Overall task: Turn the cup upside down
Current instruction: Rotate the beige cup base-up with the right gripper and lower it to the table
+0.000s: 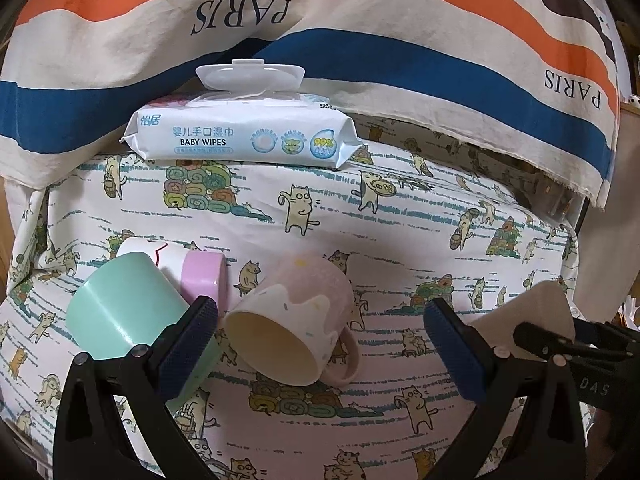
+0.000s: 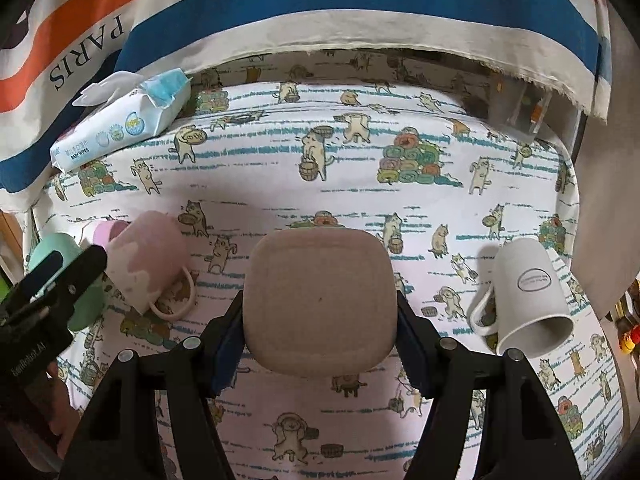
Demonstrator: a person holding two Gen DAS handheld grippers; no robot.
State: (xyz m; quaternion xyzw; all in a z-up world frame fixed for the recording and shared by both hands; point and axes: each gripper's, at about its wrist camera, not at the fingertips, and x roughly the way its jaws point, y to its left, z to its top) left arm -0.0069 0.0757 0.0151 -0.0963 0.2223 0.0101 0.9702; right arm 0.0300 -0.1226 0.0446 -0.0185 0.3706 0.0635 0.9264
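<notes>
A pink and cream mug (image 1: 296, 316) lies on its side on the cat-print cloth, mouth toward the camera, handle at the right. My left gripper (image 1: 320, 344) is open, with the mug between and just beyond its fingertips (image 1: 192, 336). The mug also shows at the left of the right wrist view (image 2: 148, 264). My right gripper (image 2: 320, 344) is shut on a beige square cup (image 2: 318, 300), held base toward the camera above the cloth. A white mug (image 2: 528, 300) lies on its side at the right.
A mint green cup (image 1: 116, 312) lies on its side left of the pink mug, with a white and pink cup (image 1: 188, 268) behind it. A pack of baby wipes (image 1: 244, 132) sits at the back. A striped PARIS cloth (image 1: 360, 40) hangs behind.
</notes>
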